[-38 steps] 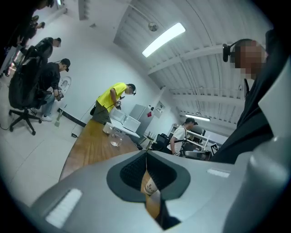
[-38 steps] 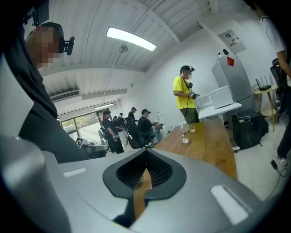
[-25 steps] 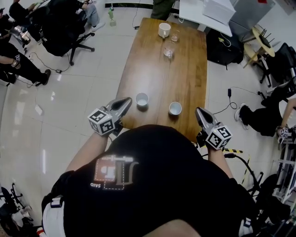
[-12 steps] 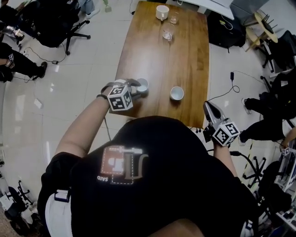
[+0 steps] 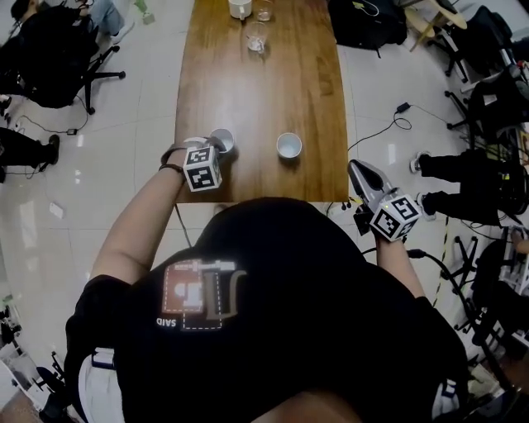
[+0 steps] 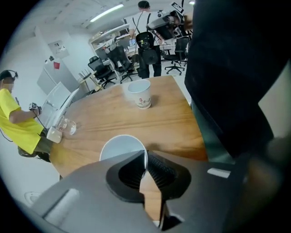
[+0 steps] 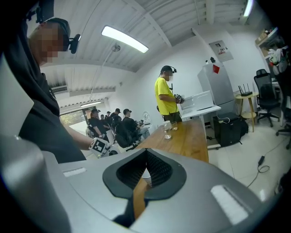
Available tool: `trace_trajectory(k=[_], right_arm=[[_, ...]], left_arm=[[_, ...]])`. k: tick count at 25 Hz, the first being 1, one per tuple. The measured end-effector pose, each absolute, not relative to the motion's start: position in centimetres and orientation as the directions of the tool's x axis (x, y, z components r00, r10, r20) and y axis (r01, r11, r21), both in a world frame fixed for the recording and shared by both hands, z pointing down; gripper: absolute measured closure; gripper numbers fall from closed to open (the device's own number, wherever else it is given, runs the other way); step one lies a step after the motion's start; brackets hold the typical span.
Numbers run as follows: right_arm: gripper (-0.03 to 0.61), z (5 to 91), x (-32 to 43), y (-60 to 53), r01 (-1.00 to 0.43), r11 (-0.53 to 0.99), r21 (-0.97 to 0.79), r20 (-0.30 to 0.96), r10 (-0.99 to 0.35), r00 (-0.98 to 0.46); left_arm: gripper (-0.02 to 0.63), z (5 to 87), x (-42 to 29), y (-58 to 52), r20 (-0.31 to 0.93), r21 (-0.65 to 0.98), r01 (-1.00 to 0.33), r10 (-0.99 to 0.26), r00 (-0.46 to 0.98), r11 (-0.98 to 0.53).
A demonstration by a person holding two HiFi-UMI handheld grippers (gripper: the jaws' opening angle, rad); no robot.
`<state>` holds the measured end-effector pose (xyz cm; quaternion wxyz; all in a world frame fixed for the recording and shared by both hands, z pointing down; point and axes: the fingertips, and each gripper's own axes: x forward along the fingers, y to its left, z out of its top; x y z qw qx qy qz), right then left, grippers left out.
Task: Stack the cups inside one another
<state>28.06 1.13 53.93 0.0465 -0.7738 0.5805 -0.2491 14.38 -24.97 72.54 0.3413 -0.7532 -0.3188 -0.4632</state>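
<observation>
one wooden table (image 5: 248, 91) carries five vessels. two white cups sit by its near edge: the left cup (image 5: 225, 137) and the right cup (image 5: 288, 145). at the far edge there are two glasses, a near glass (image 5: 256, 40) and a far glass (image 5: 264, 10), plus one mug (image 5: 240, 7). two grippers show: the left gripper (image 6: 144, 155), the right gripper (image 5: 355, 168). one person in yellow (image 7: 166, 95) stands by the far edge.

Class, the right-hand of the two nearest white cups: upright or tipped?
Upright: the cup stands on the table, round open mouth facing up.
</observation>
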Motion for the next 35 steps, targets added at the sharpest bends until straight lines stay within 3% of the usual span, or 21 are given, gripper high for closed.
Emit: trace_trajectory(k=[12,20,28,33,35], right_arm=[[0.565,52.8,28.1,1.2,-0.892,-0.295,-0.343,0.289,-0.936,0.199],[0.565,52.2,28.3,2.3,-0.887,-0.312,-0.342,0.291,-0.932,0.216],[0.565,53.1,28.3,5.4,-0.863,-0.363,-0.351,0.317,-0.914,0.255],[0.565,53.5,28.5,5.9,-0.857,-0.377,-0.351,0.326,-0.907,0.265],[0.565,53.4,28.6,5.5,-0.859,-0.372,-0.352,0.321,-0.91,0.263]], left_arm=[[0.597,62.1,20.5,-18.1,0.79,-0.275,0.776,0.326,0.519,-0.568],[0.596,61.1,22.3,-11.9,0.797,-0.26,0.857,0.402,0.451,-0.445],[0.591,66.4,23.0,-8.9,0.854,-0.225,0.905,0.374,0.361,-0.361],[0.437,69.0,23.1,-8.7,0.862,-0.187,0.895,0.369,0.347,-0.404],[0.416,67.5,23.5,-9.2,0.823,-0.209,0.859,0.39,0.412,-0.466]])
